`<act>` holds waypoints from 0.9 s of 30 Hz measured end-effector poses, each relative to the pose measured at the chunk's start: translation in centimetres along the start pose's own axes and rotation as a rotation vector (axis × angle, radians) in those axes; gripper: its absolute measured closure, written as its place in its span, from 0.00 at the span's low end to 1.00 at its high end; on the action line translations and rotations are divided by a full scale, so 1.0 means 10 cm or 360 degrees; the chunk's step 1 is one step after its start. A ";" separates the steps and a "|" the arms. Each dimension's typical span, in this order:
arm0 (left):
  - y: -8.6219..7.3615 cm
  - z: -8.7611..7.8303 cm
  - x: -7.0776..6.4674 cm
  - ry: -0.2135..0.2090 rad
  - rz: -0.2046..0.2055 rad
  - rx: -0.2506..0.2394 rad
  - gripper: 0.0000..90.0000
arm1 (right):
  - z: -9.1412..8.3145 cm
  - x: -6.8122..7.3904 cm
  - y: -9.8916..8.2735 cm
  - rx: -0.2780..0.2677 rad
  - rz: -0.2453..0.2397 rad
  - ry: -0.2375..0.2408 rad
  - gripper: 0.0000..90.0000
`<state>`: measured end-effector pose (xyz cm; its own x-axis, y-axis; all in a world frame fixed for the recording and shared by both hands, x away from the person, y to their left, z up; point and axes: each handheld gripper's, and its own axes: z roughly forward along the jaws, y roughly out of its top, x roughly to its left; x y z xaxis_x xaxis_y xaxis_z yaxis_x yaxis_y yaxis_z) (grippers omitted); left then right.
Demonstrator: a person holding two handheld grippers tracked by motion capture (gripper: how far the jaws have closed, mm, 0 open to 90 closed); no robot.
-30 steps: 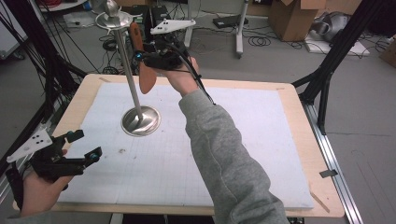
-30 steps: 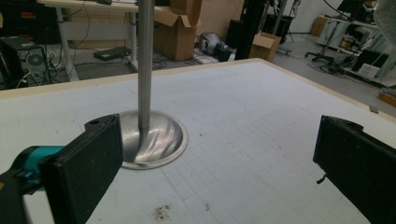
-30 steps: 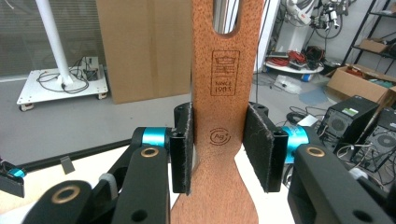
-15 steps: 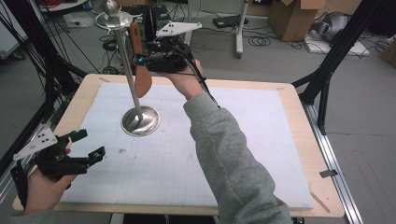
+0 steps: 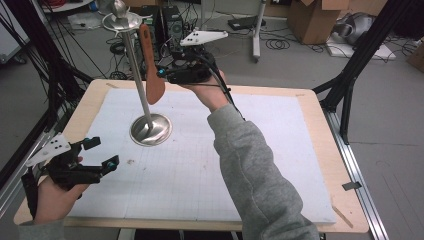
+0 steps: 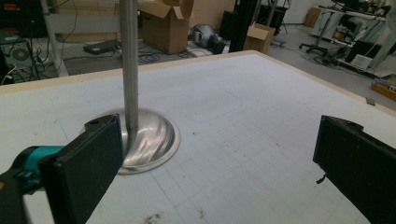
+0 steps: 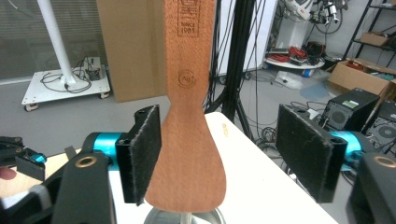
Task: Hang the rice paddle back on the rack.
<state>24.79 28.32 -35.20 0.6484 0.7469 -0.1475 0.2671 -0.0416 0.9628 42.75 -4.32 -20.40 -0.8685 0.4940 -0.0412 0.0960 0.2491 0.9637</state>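
Observation:
A wooden spatula (image 5: pixel 152 75) hangs blade down beside the pole (image 5: pixel 137 80) of a metal stand, its handle top at the stand's upper disc (image 5: pixel 121 20). My right gripper (image 5: pixel 162 72) is raised at the far side of the table, and its jaws have just been opening. In the right gripper view the spatula's blade (image 7: pixel 189 154) stands between the jaws of that gripper (image 7: pixel 224 158), close against the left pad and well apart from the right one. My left gripper (image 5: pixel 102 152) is open low at the near left, nothing in it, and faces the stand's round base (image 6: pixel 149 140).
The stand's base (image 5: pixel 151 129) rests on a white gridded mat (image 5: pixel 200 165) on a wood-edged table (image 5: pixel 310 100). Black frame posts, cables, boxes and computer cases surround the table on the floor.
The right gripper's jaws have spread apart around the spatula blade, and that hand has shifted slightly. The spatula stays hanging by the pole. The left hand has barely moved.

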 end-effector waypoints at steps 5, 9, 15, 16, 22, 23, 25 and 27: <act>0.02 0.06 0.01 -0.0015 0.0002 0.0003 0.03 | -0.03 0.02 -0.06 0.0028 -0.0043 0.0024 0.28; 0.03 0.09 0.01 -0.0026 0.0004 0.0005 0.03 | -0.05 0.06 -0.09 0.0051 -0.0071 0.0052 0.21; 0.05 0.17 0.02 -0.0045 0.0003 0.0010 0.03 | -0.10 0.14 -0.12 0.0078 -0.0108 0.0071 0.12; 0.05 0.18 0.02 -0.0048 0.0001 0.0008 0.03 | -0.11 0.15 -0.13 0.0085 -0.0111 0.0067 0.11; 0.07 0.23 0.02 -0.0067 0.0005 0.0010 0.03 | -0.16 0.21 -0.19 0.0072 -0.0122 0.0051 0.02; 0.07 0.23 0.02 -0.0067 0.0005 0.0010 0.03 | -0.16 0.21 -0.19 0.0072 -0.0122 0.0051 0.02; 0.07 0.26 0.02 -0.0074 0.0007 0.0011 0.03 | -0.19 0.21 -0.25 0.0080 -0.0129 0.0046 0.02; 0.08 0.27 0.02 -0.0076 0.0008 0.0012 0.03 | -0.20 0.22 -0.27 0.0083 -0.0119 0.0034 0.01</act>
<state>27.01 26.68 -35.10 0.6828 0.7142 -0.1536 0.2689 -0.0502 0.9619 39.63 -5.62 -22.54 -0.8844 0.4545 -0.1061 0.0554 0.3281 0.9430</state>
